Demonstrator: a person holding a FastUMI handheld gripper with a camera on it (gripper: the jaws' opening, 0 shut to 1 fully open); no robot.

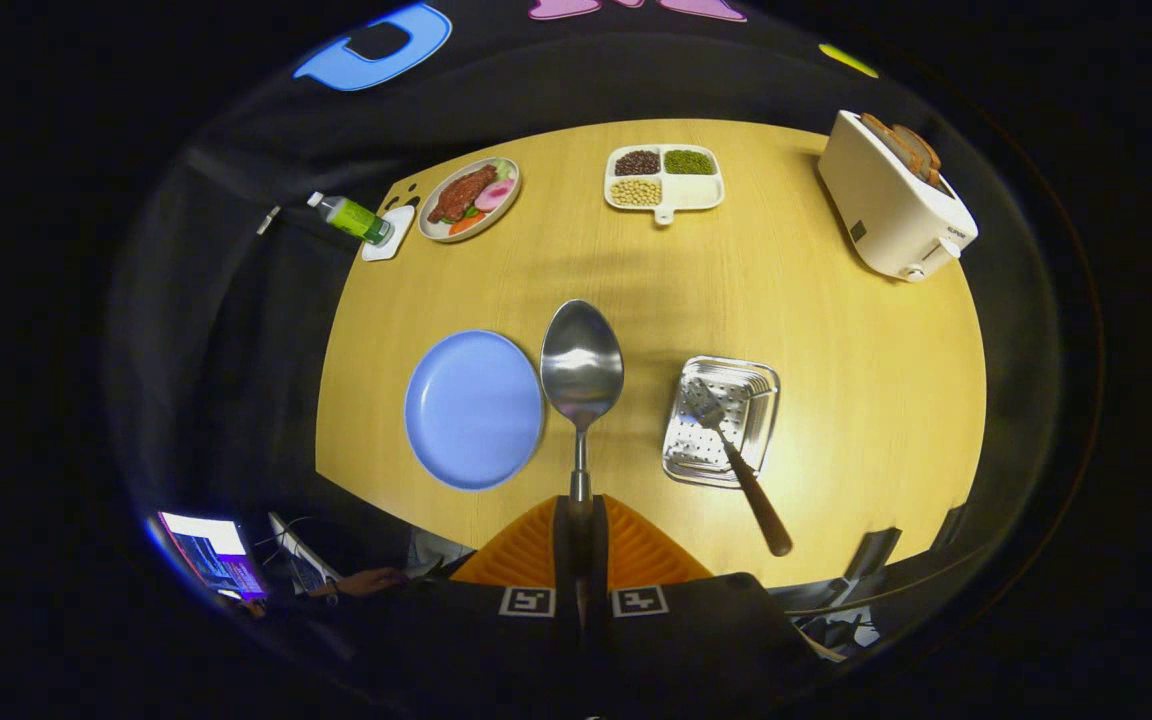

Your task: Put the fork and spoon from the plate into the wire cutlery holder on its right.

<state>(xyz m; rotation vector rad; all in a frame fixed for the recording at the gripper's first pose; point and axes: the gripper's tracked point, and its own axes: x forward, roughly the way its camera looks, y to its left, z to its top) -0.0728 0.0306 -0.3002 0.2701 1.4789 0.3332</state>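
- Hand-held gripper (pixel 581 520) pressed together on the spoon (pixel 581 365) handle, both fingers pinching it.
- Spoon sticks straight ahead from the fingers, bowl up over the tabletop (pixel 816 300), between plate and holder.
- Blue plate (pixel 473 410) just left of the spoon bowl, nothing on it.
- Wire cutlery holder (pixel 721 420) right of the spoon, well apart from the plate.
- Fork (pixel 741 465) already in the holder, tines inside, dark handle leaning out toward the near tabletop edge.
- Far side: food plate (pixel 469 198) at left, divided tray (pixel 664 180) with beans in the middle, toaster (pixel 894 197) with bread at right.
- Green bottle (pixel 353 217) lying on a white coaster (pixel 388 235) by the food plate, at the tabletop's left corner.
- Lit screen (pixel 211 555) low at left, off the tabletop.
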